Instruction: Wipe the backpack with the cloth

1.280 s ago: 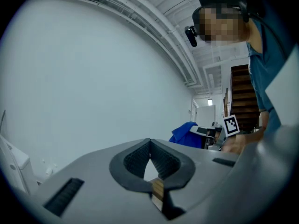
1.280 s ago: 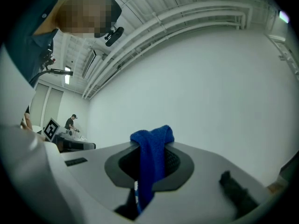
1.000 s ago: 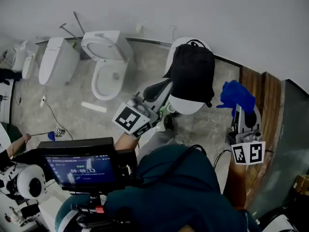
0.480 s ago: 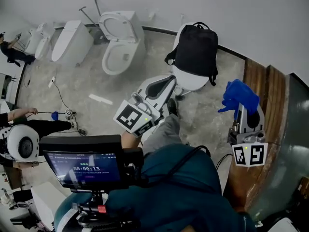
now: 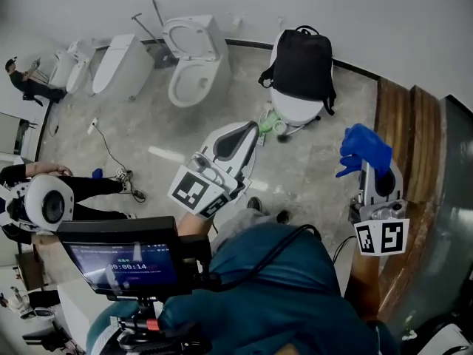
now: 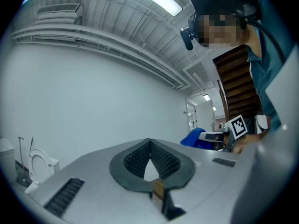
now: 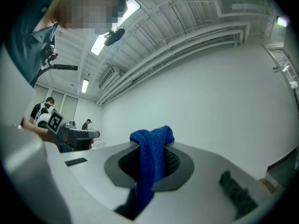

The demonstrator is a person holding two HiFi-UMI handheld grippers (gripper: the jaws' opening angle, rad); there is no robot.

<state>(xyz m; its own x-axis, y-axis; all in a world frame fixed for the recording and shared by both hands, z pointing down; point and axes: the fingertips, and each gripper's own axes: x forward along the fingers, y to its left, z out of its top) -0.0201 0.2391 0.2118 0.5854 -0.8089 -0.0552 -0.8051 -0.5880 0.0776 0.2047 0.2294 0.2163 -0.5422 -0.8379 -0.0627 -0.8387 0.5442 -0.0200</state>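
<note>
My right gripper [image 7: 150,147] is clamped on the blue cloth [image 5: 362,148], which bunches above the jaw tips and hangs down between them. My left gripper [image 6: 149,143] has its jaws pressed together, tips touching, with nothing between them. The black backpack [image 5: 303,59] sits upright on a white toilet [image 5: 294,111] by the wall, well apart from both grippers.
</note>
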